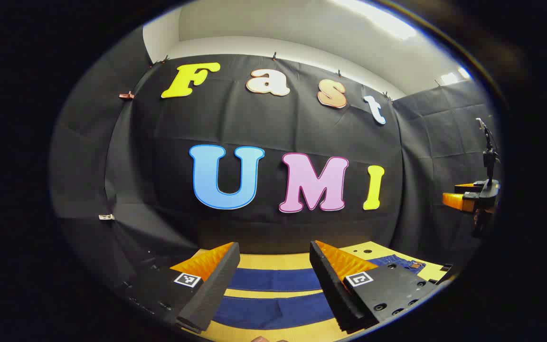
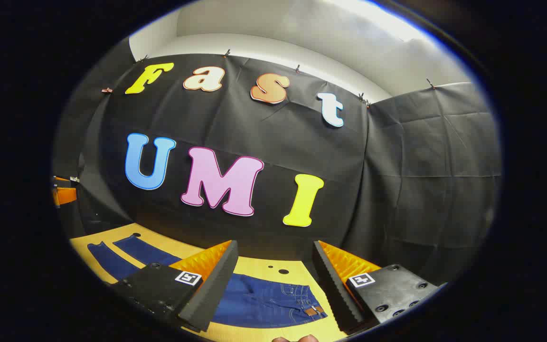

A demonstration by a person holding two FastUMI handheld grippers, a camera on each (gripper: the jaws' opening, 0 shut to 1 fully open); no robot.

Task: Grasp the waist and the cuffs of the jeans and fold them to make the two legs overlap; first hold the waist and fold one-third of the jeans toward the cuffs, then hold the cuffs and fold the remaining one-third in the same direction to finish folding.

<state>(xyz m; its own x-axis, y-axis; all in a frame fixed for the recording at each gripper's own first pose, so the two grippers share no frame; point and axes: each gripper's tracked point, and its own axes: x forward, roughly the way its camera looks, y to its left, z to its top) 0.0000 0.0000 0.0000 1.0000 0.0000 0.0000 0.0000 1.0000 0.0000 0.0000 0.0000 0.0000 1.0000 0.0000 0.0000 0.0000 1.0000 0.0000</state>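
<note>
On the left side of the worktop (image 1: 273, 260) we have the two legs of the jeans (image 1: 273, 280) lying flat and apart, a strip of bare wood between them, running across under our left gripper (image 1: 273, 285), whose fingers stand spread with nothing between them. Farther right, our right gripper (image 2: 273, 289) hangs above the waist (image 2: 297, 297) of the jeans, spread likewise and holding nothing; the belt loops and a leather patch (image 2: 315, 311) show just below it. In the left gripper view the right gripper (image 1: 470, 199) also shows at the far right edge, held well above the worktop.

We judge the task not yet begun: the legs are unfolded and neither gripper touches the denim. The next move calls for bringing the left gripper down to the cuffs, which lie farther left, and the right one down to the waist. Nothing stands in the way; the worktop beside the jeans carries only a few small holes (image 2: 283, 271).
</note>
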